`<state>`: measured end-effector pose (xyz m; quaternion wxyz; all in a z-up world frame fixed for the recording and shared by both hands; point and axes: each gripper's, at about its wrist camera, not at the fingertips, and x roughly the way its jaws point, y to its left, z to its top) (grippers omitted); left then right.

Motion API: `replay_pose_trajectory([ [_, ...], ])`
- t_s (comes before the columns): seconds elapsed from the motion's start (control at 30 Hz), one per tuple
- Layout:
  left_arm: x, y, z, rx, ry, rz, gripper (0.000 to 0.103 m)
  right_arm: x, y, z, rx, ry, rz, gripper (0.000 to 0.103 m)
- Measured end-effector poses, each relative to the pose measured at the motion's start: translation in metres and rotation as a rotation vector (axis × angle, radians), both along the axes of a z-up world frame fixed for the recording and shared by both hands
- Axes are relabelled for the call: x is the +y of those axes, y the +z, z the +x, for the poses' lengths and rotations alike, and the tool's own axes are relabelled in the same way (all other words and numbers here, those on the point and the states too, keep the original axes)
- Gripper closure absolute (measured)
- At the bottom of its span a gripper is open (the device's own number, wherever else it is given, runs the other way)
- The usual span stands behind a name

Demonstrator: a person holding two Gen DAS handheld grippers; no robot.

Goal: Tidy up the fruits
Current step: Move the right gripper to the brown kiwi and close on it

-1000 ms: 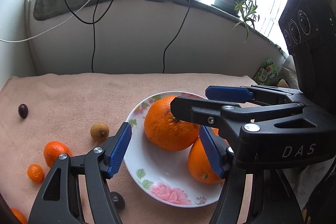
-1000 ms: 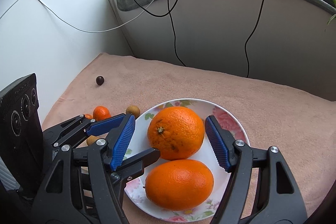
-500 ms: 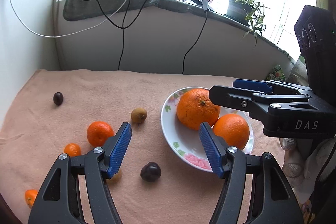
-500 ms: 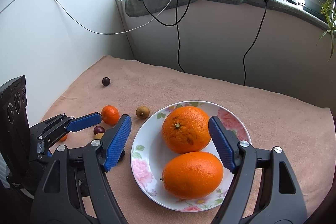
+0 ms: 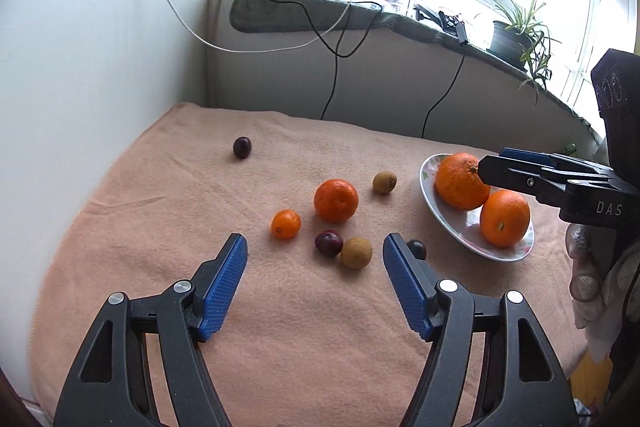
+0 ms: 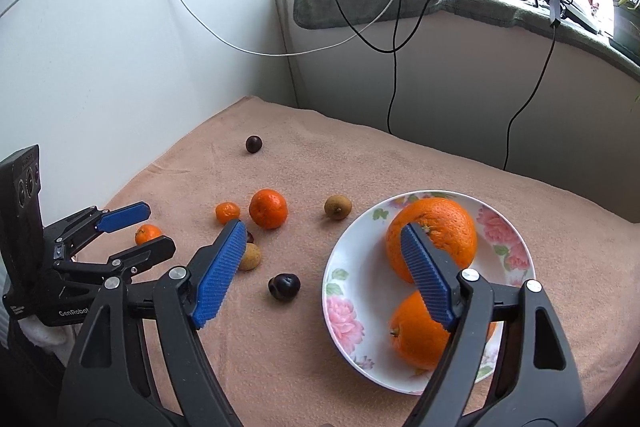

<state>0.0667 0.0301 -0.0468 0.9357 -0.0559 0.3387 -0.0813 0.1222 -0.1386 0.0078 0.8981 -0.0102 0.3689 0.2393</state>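
Peach blanket; third small mandarin only in right-wrist view.

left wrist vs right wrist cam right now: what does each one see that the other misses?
Left wrist only: its own open gripper, framing a dark fruit touching a brown one, and a gloved hand holding the right gripper.

Right wrist only: its own open gripper, a third small orange fruit by the left gripper's fingers, and the whole floral plate rim.

Both: two big oranges on the plate, the mandarin, the lone dark fruit further back, the peach cloth, cables and windowsill.
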Motion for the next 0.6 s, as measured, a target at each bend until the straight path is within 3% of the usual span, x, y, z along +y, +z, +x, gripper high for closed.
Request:
replay_pose_trajectory([
  [0.13,0.020,-0.007,-0.011,0.010,0.054,0.021,0.032,0.022,-0.009,-0.004,0.016,0.055,-0.026,0.019],
  [0.47,0.060,-0.027,-0.027,0.076,0.133,-0.017,0.032,0.067,-0.038,-0.009,0.063,0.178,-0.108,0.019],
  [0.6,0.066,-0.032,-0.028,0.081,0.132,-0.041,0.032,0.077,-0.046,-0.004,0.090,0.204,-0.122,0.028],
])
